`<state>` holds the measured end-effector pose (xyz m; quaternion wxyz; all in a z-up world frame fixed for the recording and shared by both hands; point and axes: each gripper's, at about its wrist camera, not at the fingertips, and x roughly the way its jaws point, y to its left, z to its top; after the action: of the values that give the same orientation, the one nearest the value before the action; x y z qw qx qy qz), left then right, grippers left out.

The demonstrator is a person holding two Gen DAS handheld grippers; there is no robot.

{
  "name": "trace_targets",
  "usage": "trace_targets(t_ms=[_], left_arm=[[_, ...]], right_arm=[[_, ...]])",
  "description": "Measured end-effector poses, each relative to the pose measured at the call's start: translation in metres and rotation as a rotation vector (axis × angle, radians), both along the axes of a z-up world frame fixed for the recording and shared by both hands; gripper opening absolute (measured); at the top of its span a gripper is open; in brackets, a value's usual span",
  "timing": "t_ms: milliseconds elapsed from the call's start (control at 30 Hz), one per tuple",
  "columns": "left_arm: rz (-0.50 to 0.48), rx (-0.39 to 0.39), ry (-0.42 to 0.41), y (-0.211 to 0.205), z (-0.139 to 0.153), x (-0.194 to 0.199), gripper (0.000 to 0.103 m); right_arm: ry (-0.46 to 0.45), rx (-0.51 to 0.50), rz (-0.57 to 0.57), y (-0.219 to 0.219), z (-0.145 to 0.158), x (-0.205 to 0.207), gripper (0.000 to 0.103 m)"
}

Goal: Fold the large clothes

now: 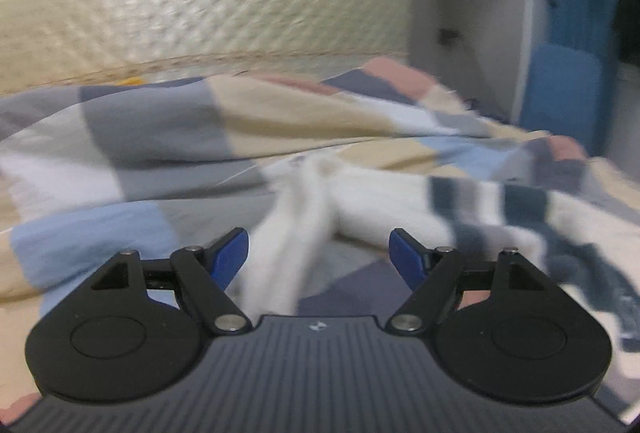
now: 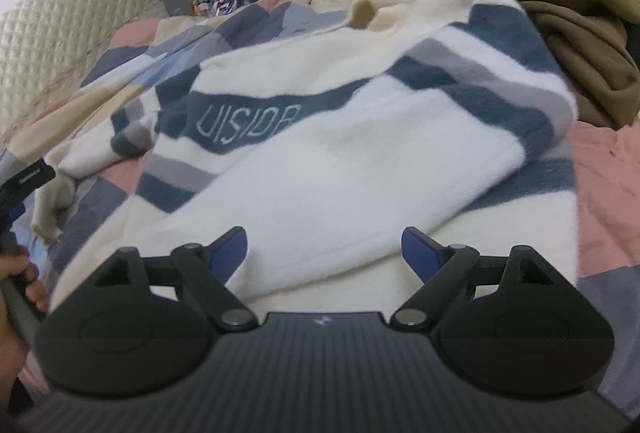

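Cream knit sweater with navy and grey stripes (image 2: 340,153): half-folded on patchwork bed quilt (image 2: 600,173), ahead of right gripper (image 2: 324,245), jaws spread, empty. Left gripper (image 1: 318,253), jaws spread: pinch the white sleeve (image 1: 288,233) between them squarely.

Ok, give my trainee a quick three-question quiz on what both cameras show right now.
1. True or false: the left gripper is shut on the white sleeve.
2. What lies beyond the striped sweater, at the upper right of the right wrist view? A) a brown hoodie B) a red towel C) a black jacket
3. Fill in: the sweater lies on a ______ bedspread.

Key:
1. False. Its jaws stand apart, with the sleeve lying between and ahead of them; the right gripper is open too.
2. A, the brown hoodie.
3. Patchwork (pink, blue, grey and beige blocks).
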<state>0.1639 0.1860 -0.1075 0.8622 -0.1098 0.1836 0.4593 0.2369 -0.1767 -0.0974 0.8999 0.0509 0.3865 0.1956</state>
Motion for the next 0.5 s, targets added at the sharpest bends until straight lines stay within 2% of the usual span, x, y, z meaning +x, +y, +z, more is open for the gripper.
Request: trace_targets(t_ms=[67,233,267,300,333,400,500], left_arm=[[0.045,-0.005,0.010,0.010,-0.006,0.003,0.081],[0.103,-0.147,0.001,0.048,-0.019,0.003,0.079],[0.103,-0.155,-0.016,0.053,-0.019,0.002,0.071],[0.092,-0.160,-0.029,0.054,-0.017,0.002,0.057],[0.070,-0.168,-0.033,0.056,-0.016,0.004,0.048],[0.031,-0.159,-0.006,0.058,-0.011,0.008,0.026],[-0.019,-0.185,0.003,0.060,0.003,0.008,0.016]], right_arm=[[0.002,-0.008,0.014,0.003,-0.001,0.000,0.086],[0.013,-0.009,0.033,0.003,-0.006,0.000,0.086],[0.019,-0.004,0.031,0.001,-0.007,0.000,0.086],[0.022,0.004,0.027,-0.001,-0.007,0.001,0.086],[0.024,0.012,0.021,-0.003,-0.006,0.001,0.086],[0.019,0.020,0.007,-0.005,-0.003,0.005,0.086],[0.015,0.040,-0.029,-0.007,0.004,0.012,0.086]])
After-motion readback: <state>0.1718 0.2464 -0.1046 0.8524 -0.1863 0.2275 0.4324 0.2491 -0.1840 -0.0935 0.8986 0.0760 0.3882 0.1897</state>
